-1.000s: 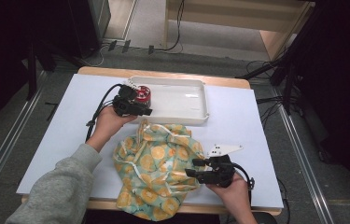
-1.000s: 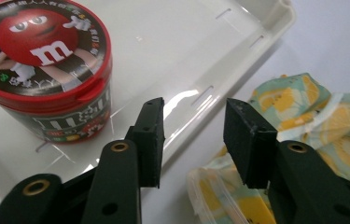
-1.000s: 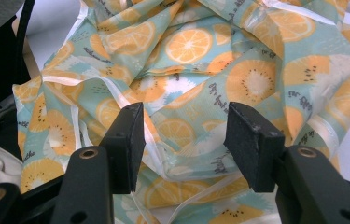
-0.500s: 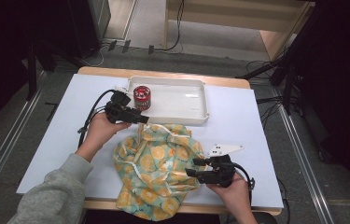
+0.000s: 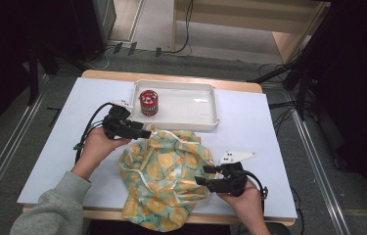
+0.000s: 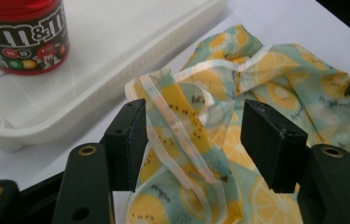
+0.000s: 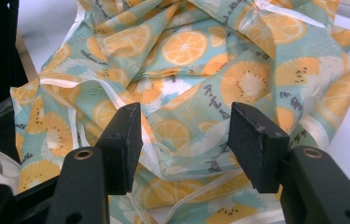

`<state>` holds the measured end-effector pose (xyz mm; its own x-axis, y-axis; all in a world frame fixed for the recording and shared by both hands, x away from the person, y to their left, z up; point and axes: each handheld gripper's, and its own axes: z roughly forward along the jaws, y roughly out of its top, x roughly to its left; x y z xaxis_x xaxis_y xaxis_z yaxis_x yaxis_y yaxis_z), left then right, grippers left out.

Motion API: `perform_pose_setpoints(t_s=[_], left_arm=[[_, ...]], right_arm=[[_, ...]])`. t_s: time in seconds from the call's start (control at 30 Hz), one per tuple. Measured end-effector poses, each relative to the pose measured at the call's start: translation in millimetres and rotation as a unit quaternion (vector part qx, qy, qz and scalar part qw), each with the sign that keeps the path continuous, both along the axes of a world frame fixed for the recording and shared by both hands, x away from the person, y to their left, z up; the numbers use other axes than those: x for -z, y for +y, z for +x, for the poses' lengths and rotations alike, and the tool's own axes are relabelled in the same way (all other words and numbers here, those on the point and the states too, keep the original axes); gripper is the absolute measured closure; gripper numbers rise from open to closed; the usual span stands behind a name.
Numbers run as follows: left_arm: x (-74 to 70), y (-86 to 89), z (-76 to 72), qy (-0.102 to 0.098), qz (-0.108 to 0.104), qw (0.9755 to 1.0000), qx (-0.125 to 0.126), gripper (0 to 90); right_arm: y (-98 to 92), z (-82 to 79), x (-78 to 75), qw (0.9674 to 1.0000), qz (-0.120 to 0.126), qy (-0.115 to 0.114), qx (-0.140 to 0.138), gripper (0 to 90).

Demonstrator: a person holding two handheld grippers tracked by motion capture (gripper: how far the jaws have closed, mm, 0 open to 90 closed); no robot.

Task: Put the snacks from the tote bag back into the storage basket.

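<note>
The crumpled teal cloth printed with orange slices (image 5: 164,181) is lying on the white counter (image 5: 58,142), its piped edge sitting between the left tool (image 6: 191,140)'s parted jaws. The right tool (image 7: 184,144) is gaping over folds. Pinching that hem seems next, beside the white plastic tray (image 5: 205,115) holding a red candy jar (image 5: 148,102).

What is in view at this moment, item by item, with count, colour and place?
Table: one, white top with a wooden edge, centre of the high view.
Tray: one, white, at the far side of the table.
Candy jar: one, dark with a red lid, upright in the tray's left end.
Cloth bag: one, teal with orange fruit print and pale trim, crumpled on the near half of the table, spilling over the near edge.
Left gripper: one, black, jaws open at the bag's far left edge.
Right gripper: one, black, jaws open at the bag's right side.
Hands: two, one on each gripper; grey sleeve on the left arm.
</note>
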<state>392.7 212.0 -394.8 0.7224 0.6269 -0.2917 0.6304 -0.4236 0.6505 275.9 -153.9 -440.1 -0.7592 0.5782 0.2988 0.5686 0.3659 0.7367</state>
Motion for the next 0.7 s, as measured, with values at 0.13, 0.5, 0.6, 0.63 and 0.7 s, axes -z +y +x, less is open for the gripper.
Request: perform_pose_setpoints(t_s=[0.13,0.5,0.6,0.63,0.7], left_arm=[[1.6,4.1,-8.6,0.001,0.003,1.0000,0.004,40.0],[2.4,21.9,-28.1,0.007,-0.001,0.9999,0.010,36.1],[2.8,25.2,-32.9,0.005,-0.001,0.9999,0.011,35.9],[3.0,26.4,-34.2,0.005,-0.003,0.9999,0.011,35.8],[3.5,29.4,-36.6,0.003,0.000,0.9999,0.014,35.3]], right_arm=[[-0.8,-0.1,-0.5,1.0000,0.001,0.001,0.001,45.2],[-5.1,0.9,-1.9,1.0000,0.005,-0.001,0.005,43.0],[-6.5,1.1,-2.4,1.0000,0.005,-0.002,0.007,42.8],[-7.2,1.3,-2.5,1.0000,0.006,-0.003,0.007,42.7],[-8.3,1.8,-2.8,1.0000,0.006,-0.003,0.008,42.6]])
